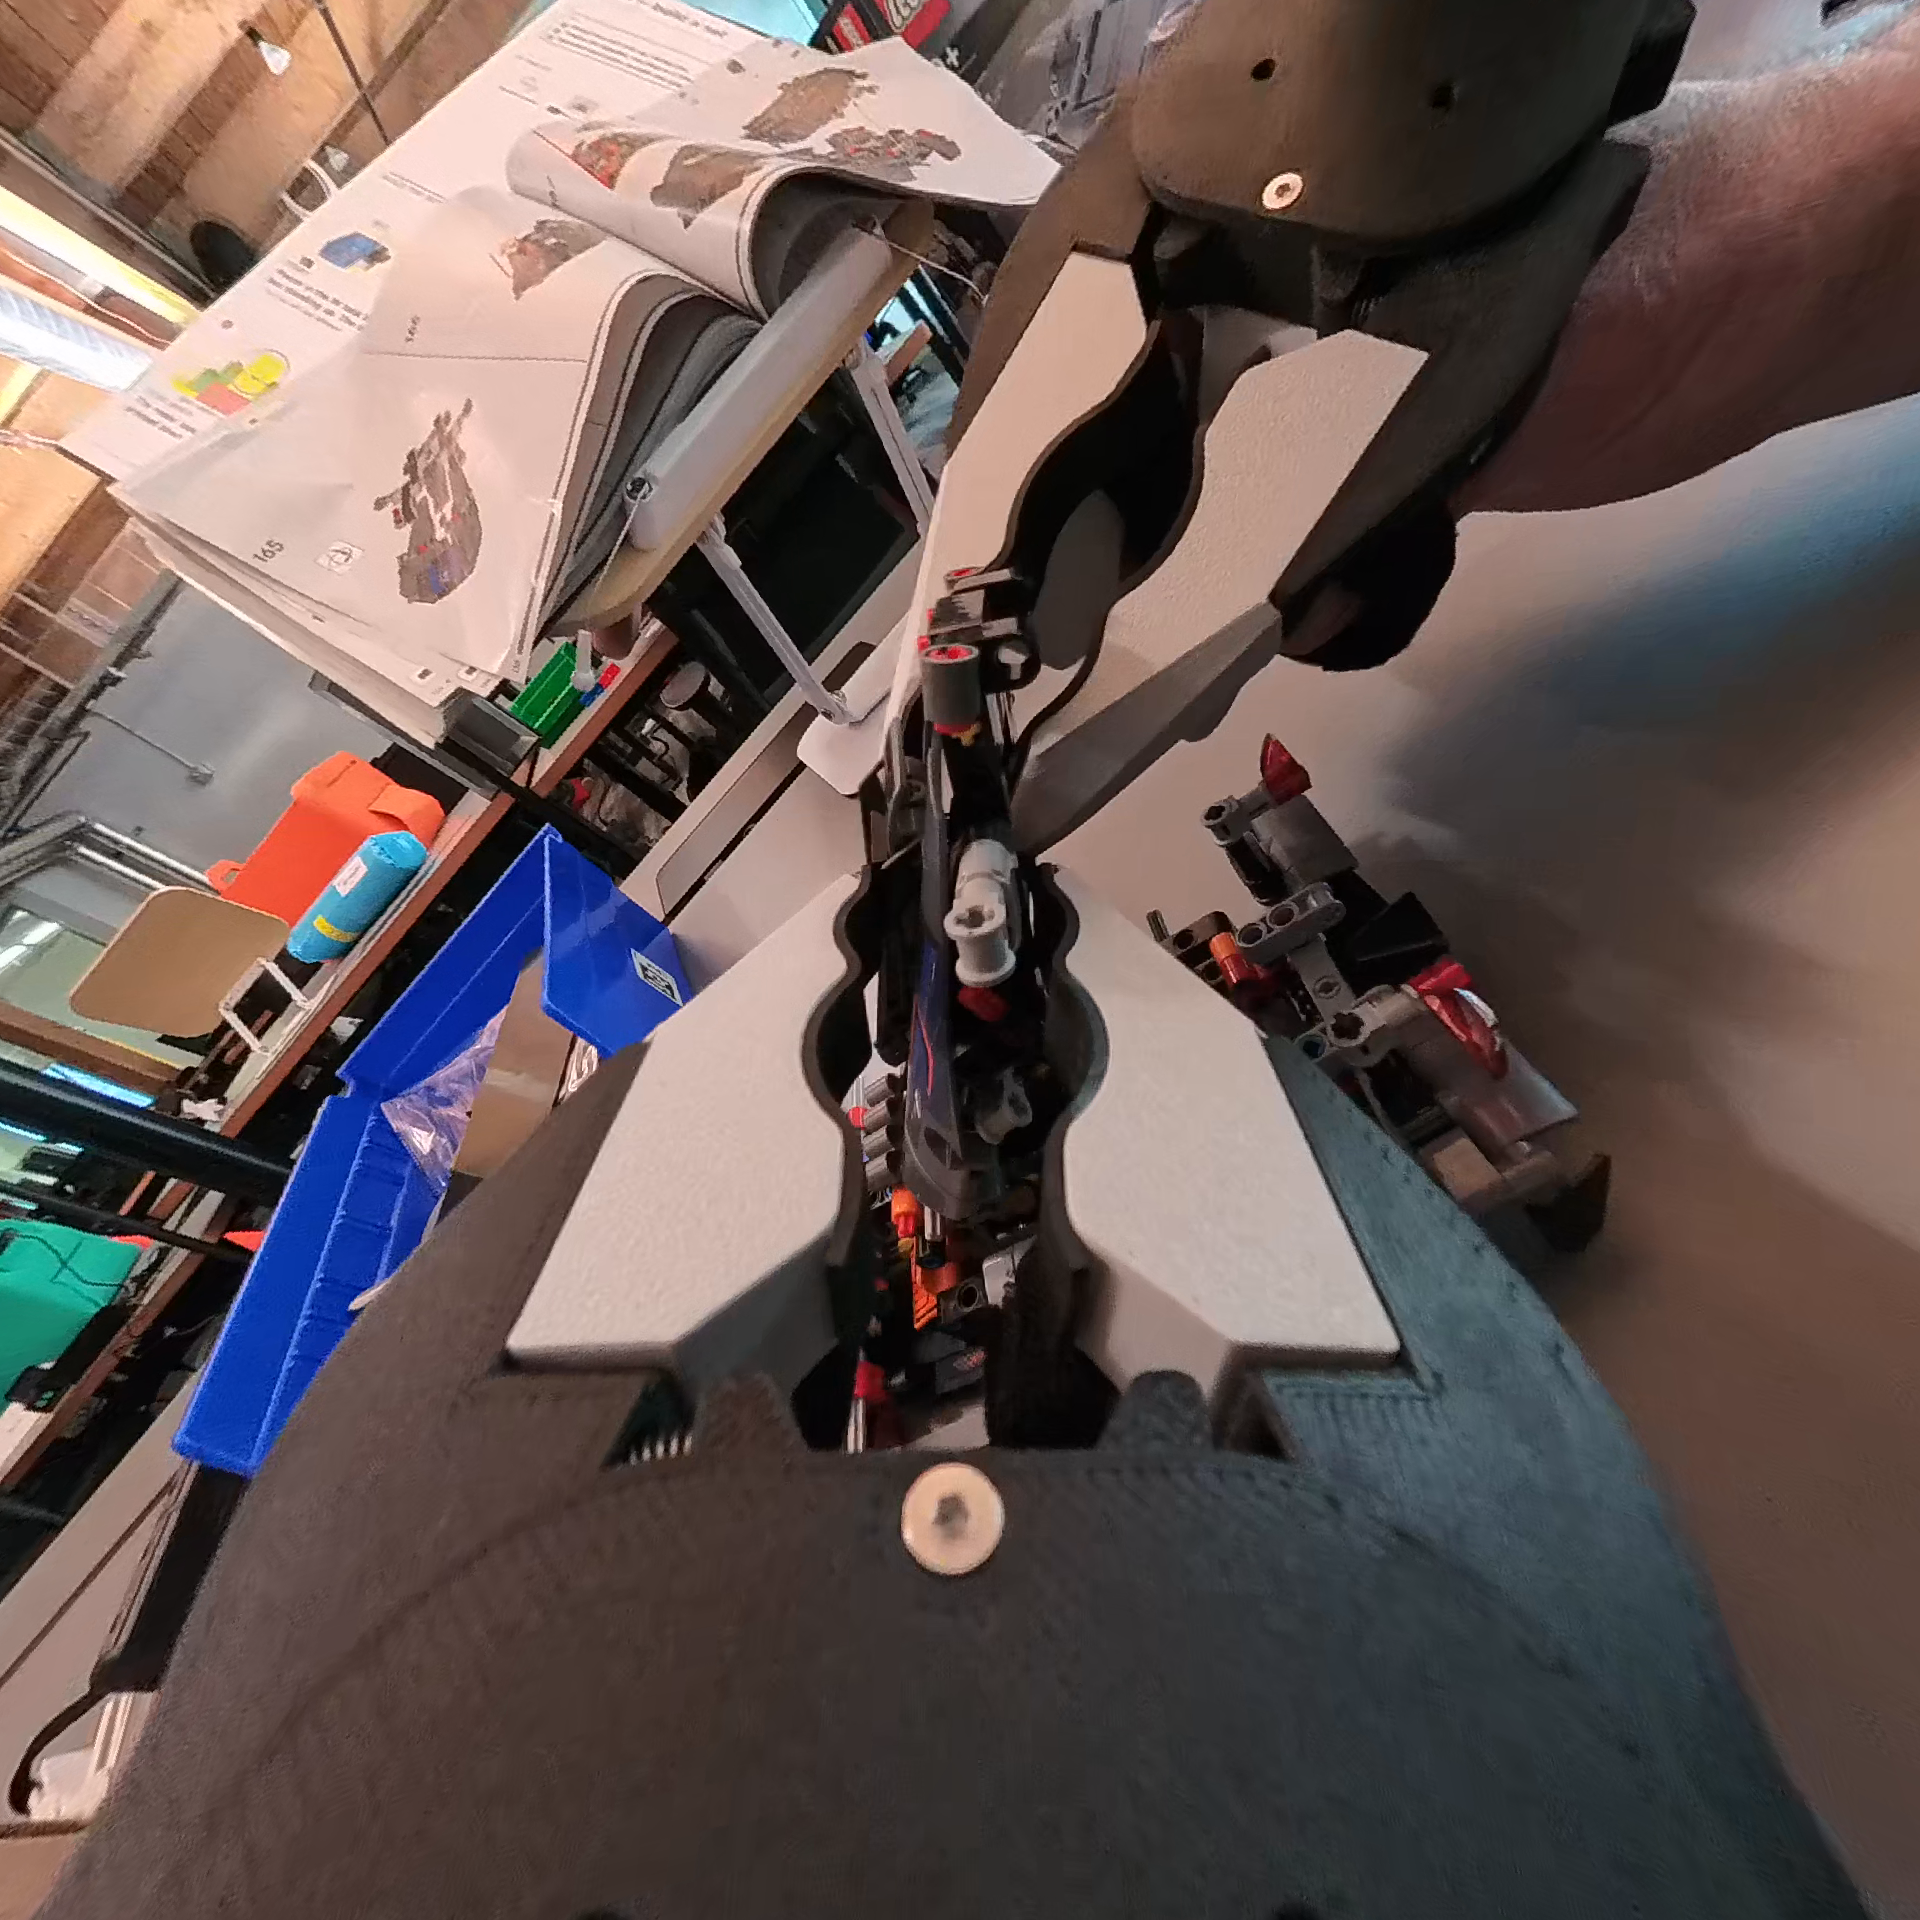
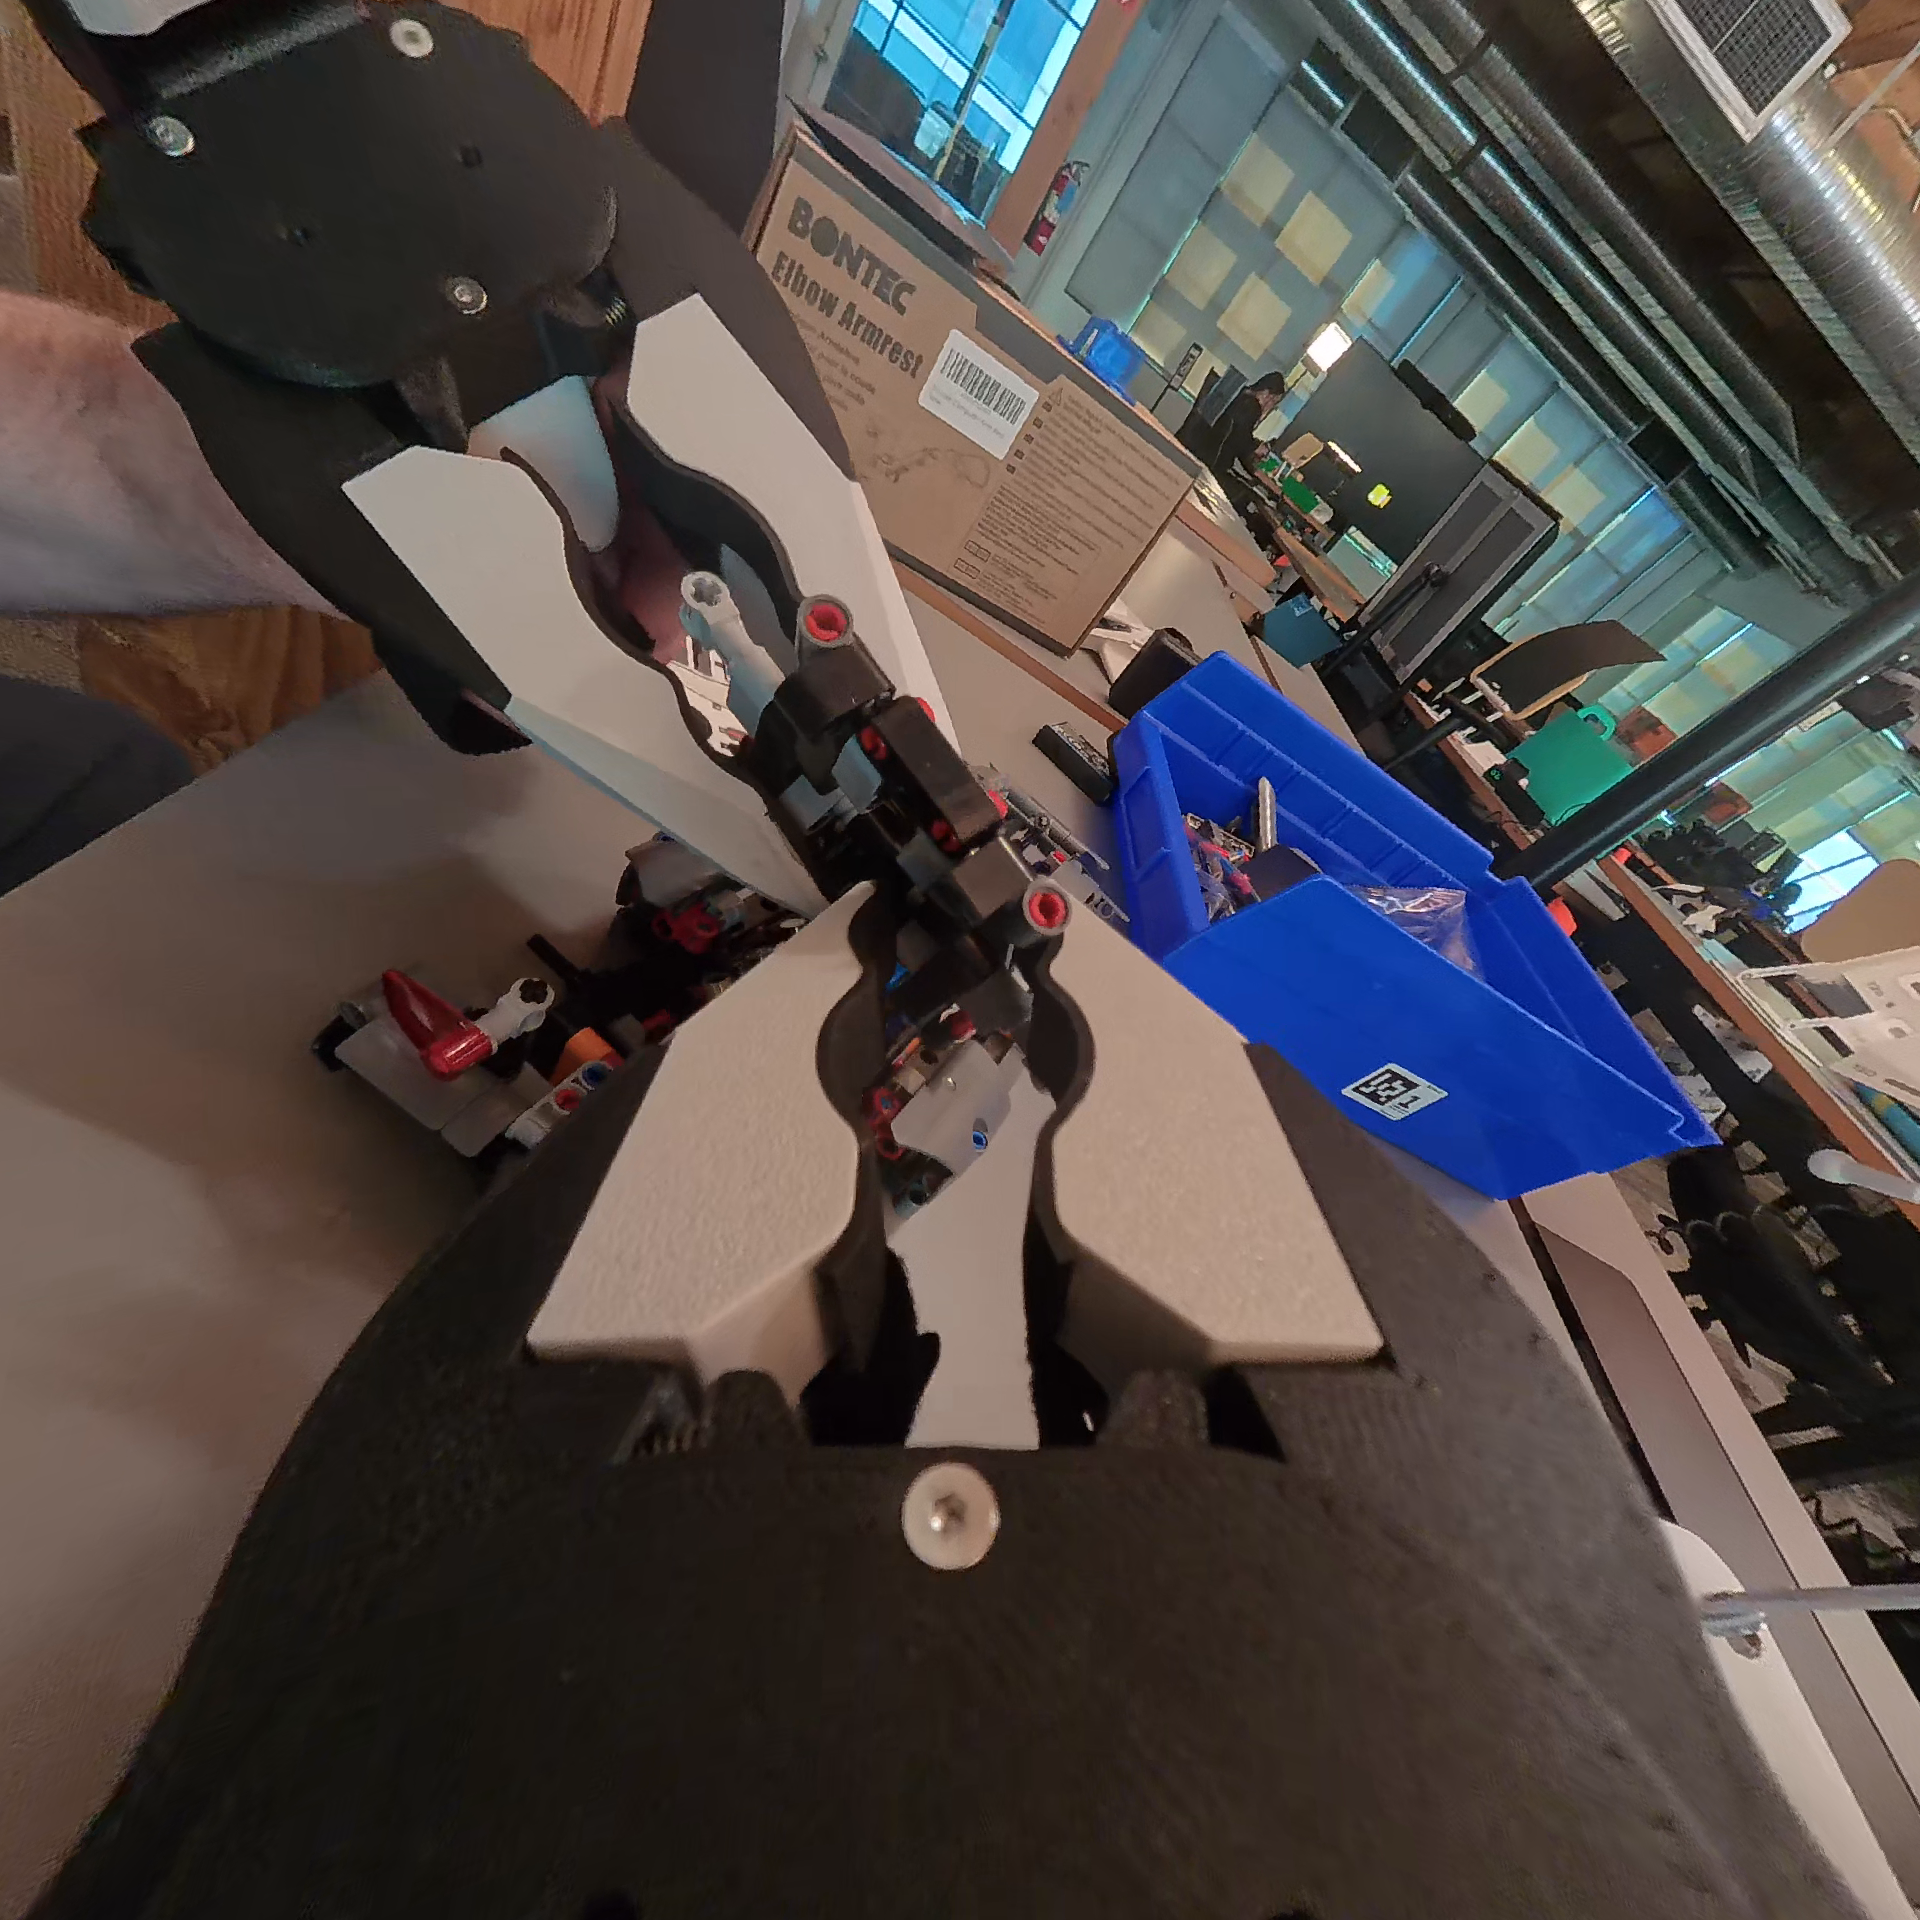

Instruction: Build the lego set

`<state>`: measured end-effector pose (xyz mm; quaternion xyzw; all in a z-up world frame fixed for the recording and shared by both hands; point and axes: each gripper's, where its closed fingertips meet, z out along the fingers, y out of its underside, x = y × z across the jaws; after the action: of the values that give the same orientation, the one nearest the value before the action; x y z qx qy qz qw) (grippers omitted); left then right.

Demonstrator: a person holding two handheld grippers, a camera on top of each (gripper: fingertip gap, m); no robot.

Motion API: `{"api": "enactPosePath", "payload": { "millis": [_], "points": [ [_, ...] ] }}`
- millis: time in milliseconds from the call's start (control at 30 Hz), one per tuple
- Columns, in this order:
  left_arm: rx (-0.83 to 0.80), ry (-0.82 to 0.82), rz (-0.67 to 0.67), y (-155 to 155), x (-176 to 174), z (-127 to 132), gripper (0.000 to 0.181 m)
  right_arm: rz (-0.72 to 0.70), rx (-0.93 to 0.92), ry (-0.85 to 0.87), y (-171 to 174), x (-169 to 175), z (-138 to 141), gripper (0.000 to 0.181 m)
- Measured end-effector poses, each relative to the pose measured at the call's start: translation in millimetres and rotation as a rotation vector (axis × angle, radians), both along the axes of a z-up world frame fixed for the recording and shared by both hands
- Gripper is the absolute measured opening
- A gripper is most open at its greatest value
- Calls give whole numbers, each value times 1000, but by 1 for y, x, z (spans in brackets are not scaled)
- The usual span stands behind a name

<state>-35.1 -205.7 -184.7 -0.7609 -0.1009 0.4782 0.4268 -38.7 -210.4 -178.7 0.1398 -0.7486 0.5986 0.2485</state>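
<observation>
— Bright, even indoor light; daylight enters through the windows [image 2: 956,73] in the right wrist view, and a ceiling strip light [image 1: 62,332] glares white.
— Soft shadows cross the tabletop [image 1: 1662,727]. Wide-angle distortion bends the edges; nearest parts blur.

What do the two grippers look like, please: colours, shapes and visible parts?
Both the left gripper and the right gripper have a black, rough-textured printed body, one silver screw at the centre and two light grey angular fingers with wavy black inner edges. No cables or sleeves show.
</observation>
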Motion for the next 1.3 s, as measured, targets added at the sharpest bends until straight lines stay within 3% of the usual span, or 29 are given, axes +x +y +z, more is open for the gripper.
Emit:
{"api": "enactPosePath", "payload": {
  "millis": [667, 933, 1300],
  "points": [
    [58, 53, 43, -8, 2, 3, 27, -37, 71, -24, -7, 4, 5, 17],
    [60, 47, 36, -8, 2, 3, 26, -22, 53, 32, -7, 4, 2, 21],
    [132, 42, 38, -10, 2, 4, 27, 15, -23, -46, -4, 7, 7, 20]
  ]
}}
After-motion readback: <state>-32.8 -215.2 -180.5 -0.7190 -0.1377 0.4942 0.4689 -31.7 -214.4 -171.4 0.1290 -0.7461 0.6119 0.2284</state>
